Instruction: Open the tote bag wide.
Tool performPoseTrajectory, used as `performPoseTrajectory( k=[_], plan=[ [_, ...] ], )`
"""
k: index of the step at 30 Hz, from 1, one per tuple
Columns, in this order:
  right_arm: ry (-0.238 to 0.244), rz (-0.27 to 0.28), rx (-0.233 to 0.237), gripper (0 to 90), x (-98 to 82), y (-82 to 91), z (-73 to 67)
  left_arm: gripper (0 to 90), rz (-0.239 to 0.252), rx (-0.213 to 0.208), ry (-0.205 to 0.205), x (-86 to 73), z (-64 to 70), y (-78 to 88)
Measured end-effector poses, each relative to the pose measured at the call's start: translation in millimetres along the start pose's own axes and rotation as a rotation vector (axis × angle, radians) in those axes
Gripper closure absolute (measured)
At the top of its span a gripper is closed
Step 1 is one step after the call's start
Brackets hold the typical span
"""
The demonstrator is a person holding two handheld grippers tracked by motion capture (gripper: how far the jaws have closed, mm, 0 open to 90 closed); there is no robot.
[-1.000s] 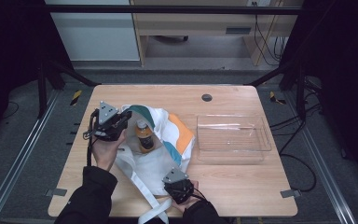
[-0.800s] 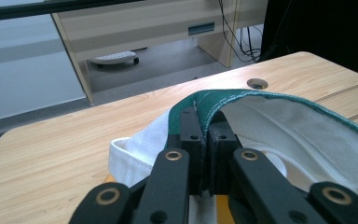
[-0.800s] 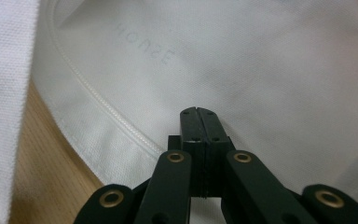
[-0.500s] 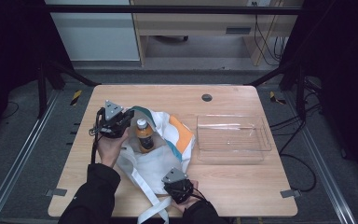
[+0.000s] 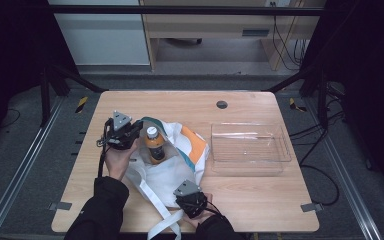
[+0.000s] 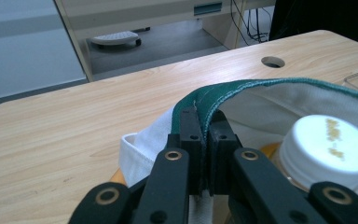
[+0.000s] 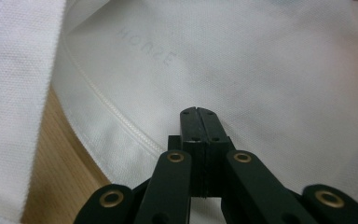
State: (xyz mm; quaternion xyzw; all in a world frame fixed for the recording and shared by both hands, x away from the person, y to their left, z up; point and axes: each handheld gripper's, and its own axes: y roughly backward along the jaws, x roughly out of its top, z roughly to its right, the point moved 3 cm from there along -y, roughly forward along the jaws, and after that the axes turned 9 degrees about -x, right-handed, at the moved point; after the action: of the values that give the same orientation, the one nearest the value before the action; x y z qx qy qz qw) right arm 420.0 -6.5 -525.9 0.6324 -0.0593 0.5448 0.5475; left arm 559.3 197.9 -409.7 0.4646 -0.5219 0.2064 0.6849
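The wooden table (image 5: 190,105) carries everything. Toward its right edge sits a clear plastic tray (image 5: 247,147), bare inside and well apart from the work.

Left of centre lies the white cloth bag (image 5: 175,167) with its green-trimmed mouth and an orange patch, its straps trailing toward the near edge. It slumps along a line running from the near edge up toward the far left corner, mouth at the far-left end.

Standing upright inside that mouth is the orange bottle (image 5: 155,145) with a white cap, its long axis vertical; in the left gripper view the cap sits just right of the jaws.

The left gripper (image 6: 204,135) is clamped on the green rim (image 6: 261,88) of the bag at the mouth's left side, holding the opening up beside the bottle. The right gripper (image 7: 199,119) is closed, its jaws together and seemingly pinching the white fabric near the bag's bottom seam by the near edge.

Judging from this, the bottle lies immediately right of the left claw, so the left hand is by far the nearer to settle the rim around it.
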Motion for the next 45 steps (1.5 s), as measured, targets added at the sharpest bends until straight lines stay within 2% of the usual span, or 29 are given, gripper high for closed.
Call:
performPoseTrajectory(
  k=[11,17,33,38,39,43,45],
  plan=[
    [-0.001,0.0,0.0,90.0,0.0,0.0,-0.1,86.9,-0.032,0.007,0.017,-10.8,-6.6,-10.6],
    [-0.001,0.003,0.001,90.0,0.1,-0.4,-0.1,85.7,-0.047,-0.008,0.033,-17.6,-10.8,-16.0],
    [-0.006,0.002,0.004,90.0,0.4,-0.7,0.4,85.5,-0.081,-0.025,0.022,-30.9,-15.0,-21.6],
    [-0.004,0.001,0.005,90.0,0.7,-0.9,0.7,81.1,-0.08,-0.034,0.029,-29.8,-16.6,-16.8],
    [-0.01,-0.004,0.008,90.0,0.7,-0.7,0.6,78.5,-0.075,-0.03,0.018,-28.1,-17.0,-12.0],
    [-0.014,-0.006,0.005,90.0,0.8,-0.5,0.6,71.2,-0.066,-0.048,0.015,-25.9,-16.9,-1.7],
    [-0.012,-0.005,0.003,89.6,0.6,-0.3,0.4,68.4,-0.067,-0.053,-0.005,-25.2,-16.2,6.8]
  ],
)
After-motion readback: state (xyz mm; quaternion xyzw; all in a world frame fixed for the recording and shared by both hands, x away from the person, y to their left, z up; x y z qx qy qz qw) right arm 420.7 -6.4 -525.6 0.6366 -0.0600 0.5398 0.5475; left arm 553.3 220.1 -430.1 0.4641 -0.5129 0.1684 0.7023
